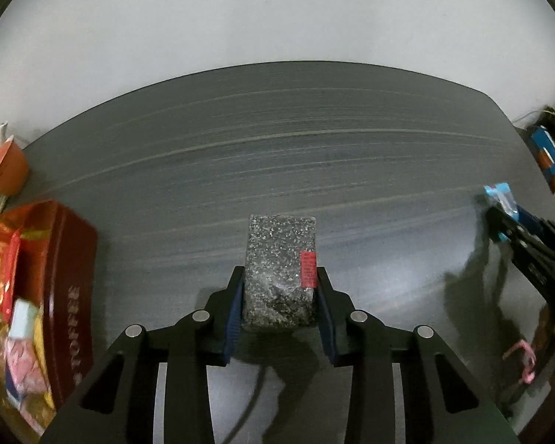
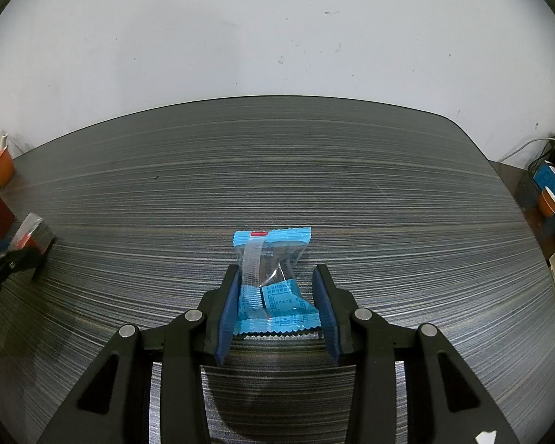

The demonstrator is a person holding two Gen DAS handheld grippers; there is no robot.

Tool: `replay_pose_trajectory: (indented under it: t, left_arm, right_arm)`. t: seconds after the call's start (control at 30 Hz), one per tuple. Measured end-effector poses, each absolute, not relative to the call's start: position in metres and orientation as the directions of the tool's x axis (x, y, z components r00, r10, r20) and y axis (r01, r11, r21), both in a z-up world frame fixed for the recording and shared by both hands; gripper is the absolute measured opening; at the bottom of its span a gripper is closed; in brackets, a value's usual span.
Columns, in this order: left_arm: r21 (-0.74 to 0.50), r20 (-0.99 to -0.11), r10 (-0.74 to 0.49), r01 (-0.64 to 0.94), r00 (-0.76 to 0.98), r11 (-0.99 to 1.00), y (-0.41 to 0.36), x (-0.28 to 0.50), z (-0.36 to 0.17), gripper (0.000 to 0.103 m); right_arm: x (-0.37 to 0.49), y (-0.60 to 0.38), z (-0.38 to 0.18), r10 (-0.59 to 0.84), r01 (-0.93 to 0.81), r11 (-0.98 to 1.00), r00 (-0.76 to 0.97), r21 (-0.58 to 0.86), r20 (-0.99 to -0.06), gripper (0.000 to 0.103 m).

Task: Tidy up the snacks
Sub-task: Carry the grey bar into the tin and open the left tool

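Note:
My left gripper [image 1: 279, 277] is shut on a speckled black snack packet [image 1: 280, 273] with a red label, held above the dark table. My right gripper [image 2: 275, 281] has its blue pads either side of a blue snack packet [image 2: 273, 281]; the left pad touches it, the right pad stands a little apart. In the left wrist view the right gripper [image 1: 499, 218] appears at the right edge with the blue packet [image 1: 501, 194]. In the right wrist view the left gripper [image 2: 22, 248] shows at the far left with its packet [image 2: 37, 235].
A dark red toffee tin [image 1: 70, 296] full of mixed snack packets stands at the table's left. An orange cup [image 1: 9, 170] sits at the back left. Blue and orange boxes [image 2: 553, 192] lie off the table's right edge. A pink item [image 1: 523, 362] lies near the right front.

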State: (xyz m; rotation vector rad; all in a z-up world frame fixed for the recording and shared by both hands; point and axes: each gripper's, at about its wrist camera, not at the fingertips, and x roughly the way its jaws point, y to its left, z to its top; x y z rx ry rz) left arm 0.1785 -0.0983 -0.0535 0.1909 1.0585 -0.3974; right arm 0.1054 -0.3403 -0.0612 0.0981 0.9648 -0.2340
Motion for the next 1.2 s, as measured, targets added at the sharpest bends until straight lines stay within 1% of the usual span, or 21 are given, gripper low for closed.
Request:
replay_pose_trajectory:
  t: [0.4,0.5,0.57,0.67,0.77,0.97,1.1,1.2]
  left_arm:
    - [0.016,-0.871,-0.178,0.387,0.459,0.922,-0.072,0.141,-0.023,0.036]
    - [0.021,-0.855,-0.183,0.385,0.485,0.923,-0.060,0.126,-0.008,0.036]
    - [0.031,-0.843,-0.181,0.382,0.506,0.924,-0.040,0.102,0.002,0.036]
    - [0.048,-0.827,-0.170,0.368,0.536,0.929,-0.025,0.092,0.015,0.036]
    - [0.033,-0.823,-0.176,0.355,0.540,0.934,-0.007,0.089,0.026,0.036]
    - [0.045,-0.814,-0.154,0.326,0.560,0.944,0.027,0.088,0.040,0.036]
    - [0.022,-0.809,-0.150,0.285,0.568,0.958,0.059,0.091,0.050,0.036]
    - [0.026,-0.804,-0.124,0.244,0.582,0.969,0.085,0.101,0.057,0.036]
  right_arm:
    - [0.107,-0.338,-0.061,-0.153,0.241,0.970,0.547,-0.020,-0.823,0.037]
    - [0.107,-0.338,-0.062,-0.154,0.242,0.970,0.547,-0.021,-0.823,0.037]
    - [0.107,-0.337,-0.062,-0.158,0.241,0.970,0.545,-0.026,-0.823,0.037]
    - [0.108,-0.336,-0.063,-0.159,0.241,0.970,0.545,-0.027,-0.823,0.037]
    - [0.108,-0.335,-0.063,-0.155,0.242,0.970,0.546,-0.023,-0.823,0.037]
    - [0.108,-0.337,-0.063,-0.154,0.242,0.970,0.546,-0.021,-0.823,0.037]
    - [0.108,-0.338,-0.063,-0.155,0.242,0.970,0.546,-0.022,-0.823,0.037]
    - [0.107,-0.338,-0.063,-0.155,0.242,0.970,0.546,-0.022,-0.823,0.037]
